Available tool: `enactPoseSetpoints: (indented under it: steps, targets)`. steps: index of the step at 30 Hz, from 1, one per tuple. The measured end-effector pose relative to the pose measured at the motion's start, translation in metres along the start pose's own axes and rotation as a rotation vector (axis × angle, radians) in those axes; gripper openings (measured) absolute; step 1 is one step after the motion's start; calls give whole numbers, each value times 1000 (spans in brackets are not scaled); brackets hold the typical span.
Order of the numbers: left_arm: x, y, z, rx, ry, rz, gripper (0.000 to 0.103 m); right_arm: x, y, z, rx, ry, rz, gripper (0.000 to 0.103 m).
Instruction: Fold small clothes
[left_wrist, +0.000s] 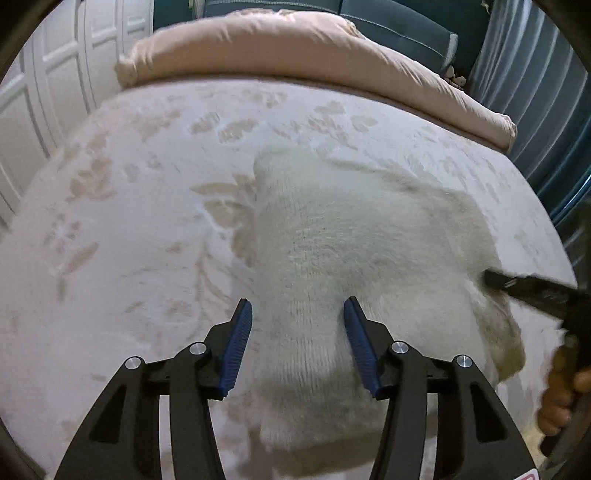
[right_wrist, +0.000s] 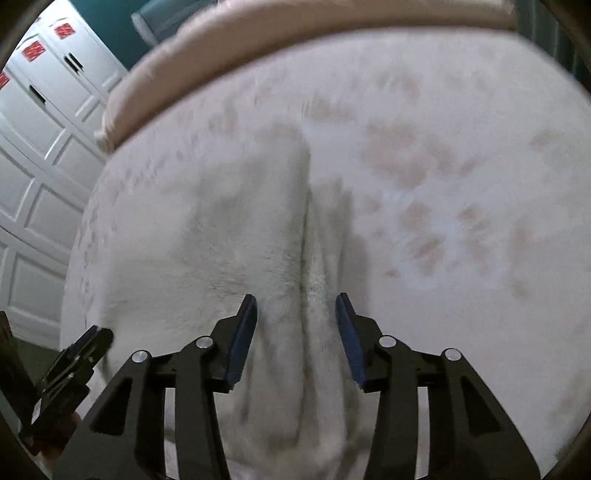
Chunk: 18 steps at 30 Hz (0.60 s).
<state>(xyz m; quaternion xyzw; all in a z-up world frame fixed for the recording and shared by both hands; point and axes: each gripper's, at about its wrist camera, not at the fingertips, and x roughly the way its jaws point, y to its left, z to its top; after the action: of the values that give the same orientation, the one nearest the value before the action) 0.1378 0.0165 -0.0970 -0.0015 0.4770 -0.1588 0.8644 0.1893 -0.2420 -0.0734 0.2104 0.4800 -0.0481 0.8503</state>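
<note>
Between the left claw (left_wrist: 297, 310)'s parted blue pads lies the cream fuzzy knit garment (left_wrist: 354, 251), unpinched, on the pale floral bed cover (left_wrist: 122, 221). The right claw (right_wrist: 296, 305) also gapes over a raised fold. Closing shallowly risks dragging fluff, bunching the fold.

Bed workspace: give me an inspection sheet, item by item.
Surface: pale bedspread with a faded leaf pattern, a peach duvet rolled along its far edge.
Job's things: one white fuzzy knit garment lying on the bedspread; a lengthwise fold or seam shows in the right wrist view.
Clutter: nothing seen.
Grippers: left gripper open, its pads astride the garment's near part, not pressing; right gripper open over the fold, nothing gripped.
Cables: nothing seen.
Surroundings: white panelled doors with red stickers, a teal curtain, a teal cushion behind the duvet.
</note>
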Motion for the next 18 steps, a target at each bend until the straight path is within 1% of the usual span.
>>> enactPoseSetpoints:
  steps: [1, 3, 5, 6, 7, 8, 9, 10, 12, 14, 15, 17, 18]
  targets:
    - [-6, -1, 0, -3, -6, 3, 51, -20, 10, -3, -33, -43, 9, 43]
    - [-17, -7, -3, 12, -10, 25, 51, -42, 25, -14, -99, -74, 9, 43]
    - [-12, -11, -3, 39, 16, 62, 51, -35, 36, -23, -165, -46, -22, 42]
    - [-8, -15, -8, 47, 38, 85, 51, -24, 39, -32, -214, -14, -73, 40]
    - [-3, -17, -12, 50, 54, 103, 53, -11, 35, -36, -240, 29, -116, 39]
    - [3, -17, -16, 52, 70, 118, 53, 5, 27, -46, -245, 81, -153, 39]
    - [5, -18, -23, 46, 78, 121, 54, 22, 19, -54, -229, 119, -162, 39]
    - [4, -19, -27, 42, 81, 122, 54, 22, 15, -56, -216, 104, -157, 39]
    - [-6, -25, -32, 50, 73, 153, 54, 2, 17, -51, -181, 81, -136, 38]
    - [-15, -31, -34, 67, 61, 166, 54, -21, 17, -49, -139, 38, -112, 40]
    - [-21, -34, -36, 68, 59, 169, 55, -34, 18, -51, -132, 14, -108, 43]
    - [-28, -36, -40, 61, 53, 174, 60, -49, 22, -59, -143, -19, -135, 54]
    - [-33, -39, -44, 56, 49, 183, 61, -56, 23, -65, -148, -36, -165, 63]
